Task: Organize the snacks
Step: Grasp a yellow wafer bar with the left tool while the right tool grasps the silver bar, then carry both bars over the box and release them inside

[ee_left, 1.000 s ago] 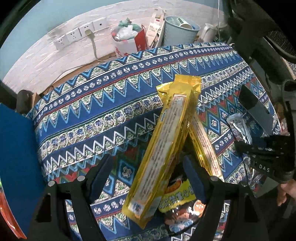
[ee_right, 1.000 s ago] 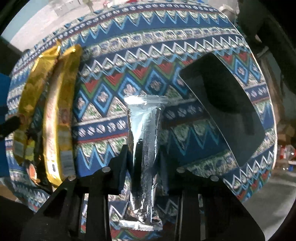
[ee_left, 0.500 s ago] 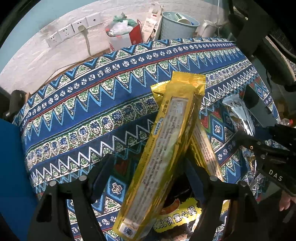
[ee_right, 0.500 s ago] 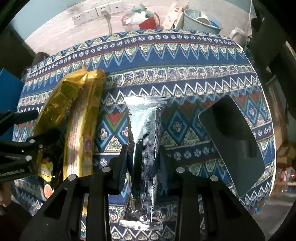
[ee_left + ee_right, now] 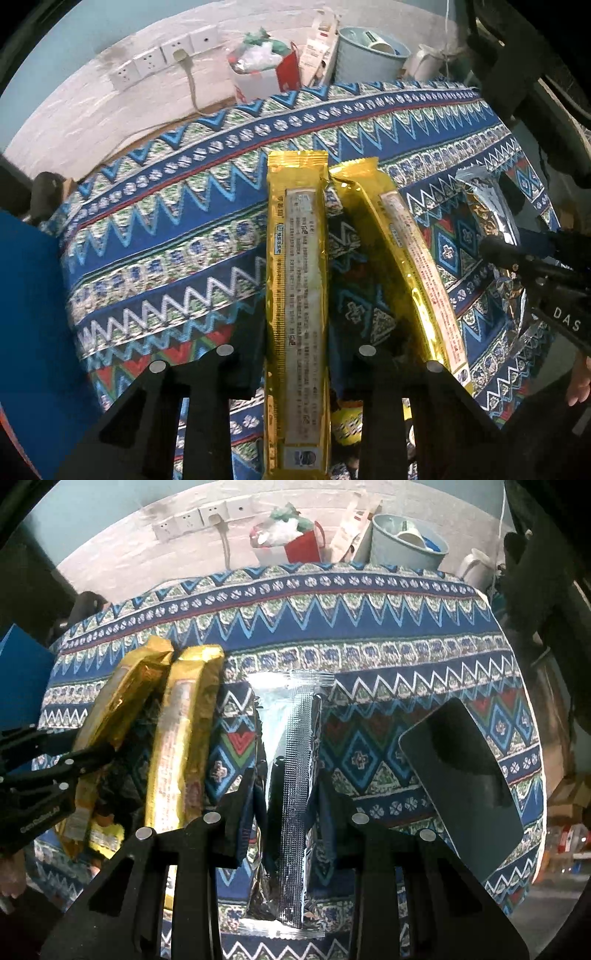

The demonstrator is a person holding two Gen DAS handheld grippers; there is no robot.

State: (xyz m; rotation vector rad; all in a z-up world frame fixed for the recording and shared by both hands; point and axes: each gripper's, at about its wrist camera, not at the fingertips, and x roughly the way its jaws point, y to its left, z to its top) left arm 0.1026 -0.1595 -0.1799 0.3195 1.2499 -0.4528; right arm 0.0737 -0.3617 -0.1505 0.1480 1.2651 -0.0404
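Note:
On the patterned tablecloth (image 5: 166, 240) lie two long gold snack packets. One gold packet (image 5: 297, 240) runs straight between the fingers of my left gripper (image 5: 297, 332), whose jaws are closing, with the pads against its sides. The second gold packet (image 5: 406, 258) lies just to its right, slanted. A silver foil packet (image 5: 291, 738) is held lengthwise in my right gripper (image 5: 288, 805), which is shut on it. From the right wrist, both gold packets (image 5: 184, 731) appear at the left, with the left gripper (image 5: 74, 764) over them. A yellow-printed snack bag (image 5: 347, 424) lies partly hidden beneath the gold packets.
A flat black slab (image 5: 461, 786) lies on the cloth at the right. Beyond the table's far edge stand a pale blue bin (image 5: 406, 542), a red and white bag (image 5: 291, 542) and a wall socket strip (image 5: 162, 62). A blue surface (image 5: 29, 314) borders the left.
The left jaws went from wide apart to closed against the gold packet, which turned straight between them. The right gripper rose with the silver packet and now sees the far wall.

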